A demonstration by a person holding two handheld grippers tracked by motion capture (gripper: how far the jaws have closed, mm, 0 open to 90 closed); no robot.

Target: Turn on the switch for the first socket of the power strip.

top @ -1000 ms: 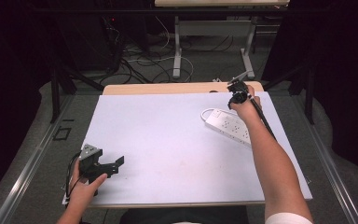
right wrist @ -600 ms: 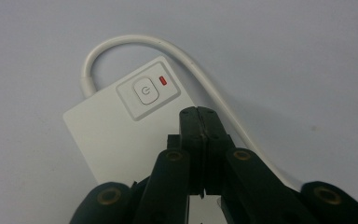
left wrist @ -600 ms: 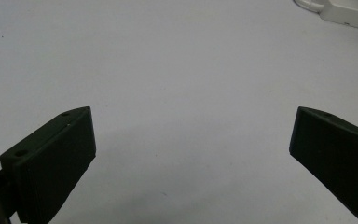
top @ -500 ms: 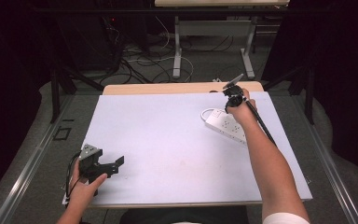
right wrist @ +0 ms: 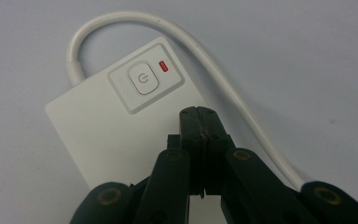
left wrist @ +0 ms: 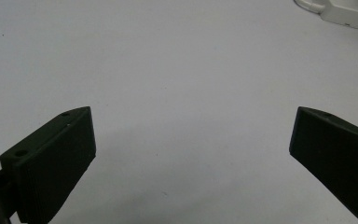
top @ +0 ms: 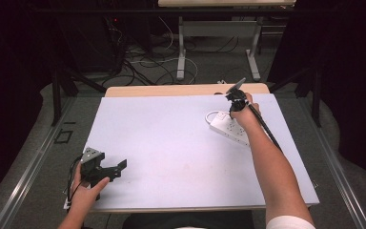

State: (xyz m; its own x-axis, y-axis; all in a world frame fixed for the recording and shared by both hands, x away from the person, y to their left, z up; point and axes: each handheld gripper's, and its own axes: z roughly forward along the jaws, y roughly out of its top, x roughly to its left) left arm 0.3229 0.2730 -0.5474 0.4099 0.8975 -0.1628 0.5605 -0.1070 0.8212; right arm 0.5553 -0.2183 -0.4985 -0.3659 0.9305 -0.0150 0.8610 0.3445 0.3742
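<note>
A white power strip (top: 228,129) lies on the white table top (top: 171,143) at the back right. Its end carries a round power button (right wrist: 142,79) and a lit red lamp (right wrist: 163,66), and its white cable (right wrist: 205,56) loops around that end. My right gripper (right wrist: 199,112) is shut with nothing in it, hovering just short of the button, and it appears above the strip's far end (top: 234,98) in the high view. My left gripper (left wrist: 191,140) is open near the front left corner (top: 116,168), facing the bare table, with the strip (left wrist: 349,14) far off.
A wooden table edge (top: 171,89) shows behind the white top. Beyond it the floor holds cables and metal table legs (top: 181,52). Dark curtains close both sides. The person's right forearm (top: 271,167) stretches over the table's right half.
The right gripper has shifted a little left and toward the person over the strip's far end. The left gripper has stayed where it was.
</note>
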